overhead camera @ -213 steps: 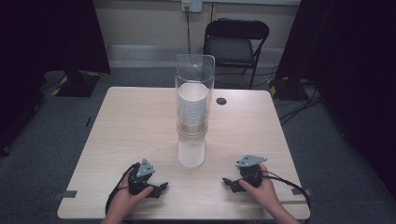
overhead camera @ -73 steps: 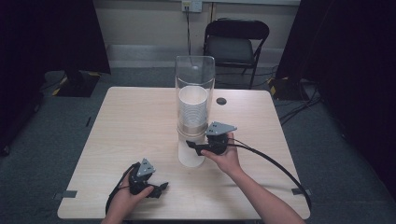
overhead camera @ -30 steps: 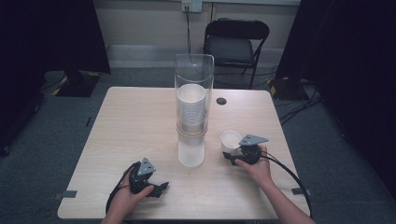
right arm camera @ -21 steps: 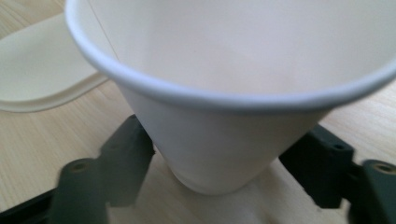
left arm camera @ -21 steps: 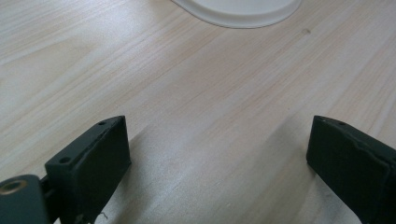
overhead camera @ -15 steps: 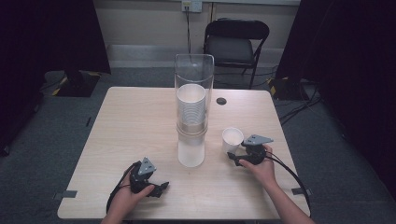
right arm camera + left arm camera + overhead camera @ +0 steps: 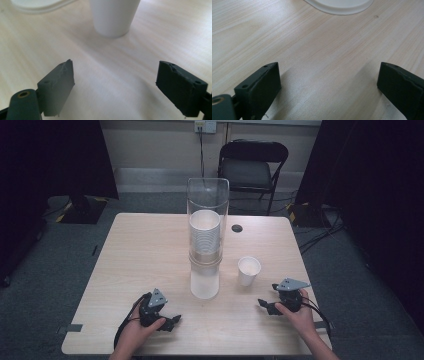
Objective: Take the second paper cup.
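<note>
A pale wooden table (image 7: 140,255) carries a tall clear dispenser tube (image 7: 207,195) at its centre, holding a stack of white cups (image 7: 204,235) over a frosted white base (image 7: 204,282). A single white paper cup (image 7: 248,270) stands upright and alone on the table, just beside the tube's base on the side toward the table's right edge, mouth up and apparently empty. It looks light and thin-walled, easy to crush or tip, so a soft pinch across its middle, or one jaw inside the rim and one outside, would probably suit it best; its smooth tapered wall may slide upward out of a hard squeeze. The right gripper (image 7: 266,306) rests low near the table's front right corner, held in a hand (image 7: 296,315) whose forearm comes in from the near edge; its jaws stand wide apart with nothing between them, pointed toward the cup, which sits a little way ahead in the right gripper view. The left gripper (image 7: 169,322) lies near the front edge, left of centre, cradled in the other hand (image 7: 134,332), jaws likewise spread wide and empty, aimed at the tube's base. A small dark disc (image 7: 236,228) sits toward the table's far edge, and a black folding chair (image 7: 252,167) stands beyond.
</note>
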Action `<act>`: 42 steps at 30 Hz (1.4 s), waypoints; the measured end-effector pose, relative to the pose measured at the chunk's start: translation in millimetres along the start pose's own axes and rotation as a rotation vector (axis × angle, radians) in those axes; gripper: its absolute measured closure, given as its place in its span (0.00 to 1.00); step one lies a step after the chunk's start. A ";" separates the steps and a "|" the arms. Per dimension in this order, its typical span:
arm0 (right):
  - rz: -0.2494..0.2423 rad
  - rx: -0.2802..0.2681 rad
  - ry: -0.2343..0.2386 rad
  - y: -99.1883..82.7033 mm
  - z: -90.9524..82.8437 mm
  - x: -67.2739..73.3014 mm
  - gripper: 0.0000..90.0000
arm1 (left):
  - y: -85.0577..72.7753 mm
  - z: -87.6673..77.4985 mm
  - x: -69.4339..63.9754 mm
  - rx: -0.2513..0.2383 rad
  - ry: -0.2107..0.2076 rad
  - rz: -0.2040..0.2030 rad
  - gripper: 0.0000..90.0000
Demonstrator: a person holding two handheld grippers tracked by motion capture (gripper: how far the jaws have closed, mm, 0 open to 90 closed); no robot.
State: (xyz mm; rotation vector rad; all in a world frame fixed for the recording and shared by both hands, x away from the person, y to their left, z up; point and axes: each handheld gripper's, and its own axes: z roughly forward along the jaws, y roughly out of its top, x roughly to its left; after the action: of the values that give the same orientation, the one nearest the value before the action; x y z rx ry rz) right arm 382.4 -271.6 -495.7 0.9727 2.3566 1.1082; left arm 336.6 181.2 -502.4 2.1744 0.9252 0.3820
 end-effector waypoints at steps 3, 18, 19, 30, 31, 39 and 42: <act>-0.011 0.050 0.002 -4.2 0.5 0.9 0.15 | 0.0 0.0 -0.1 0.000 0.001 0.000 0.05; 0.023 0.069 0.002 -5.1 1.0 -2.0 0.14 | 0.2 0.2 -0.5 0.004 0.008 0.001 0.04; 0.023 0.069 0.002 -5.1 1.0 -2.0 0.14 | 0.2 0.2 -0.5 0.004 0.008 0.001 0.04; 0.024 0.069 0.006 -5.0 1.2 -2.2 0.14 | 10.4 -1.5 -1.3 -0.004 0.034 -0.043 0.17; 0.024 0.069 0.006 -5.0 1.2 -2.2 0.14 | 10.4 -1.5 -1.3 -0.004 0.034 -0.043 0.18; 0.023 0.069 0.004 -5.0 1.1 -2.3 0.14 | 38.0 -2.0 -6.6 -0.036 0.010 -0.070 0.18; 0.024 0.070 0.005 -5.0 1.1 -2.2 0.14 | 44.3 -0.5 -9.0 -0.053 -0.002 -0.080 0.18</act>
State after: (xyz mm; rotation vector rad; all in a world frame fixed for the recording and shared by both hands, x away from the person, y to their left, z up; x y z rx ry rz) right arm 382.4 -274.8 -500.2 1.0253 2.4080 1.0444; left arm 352.2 153.9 -469.7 2.0827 0.9865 0.3622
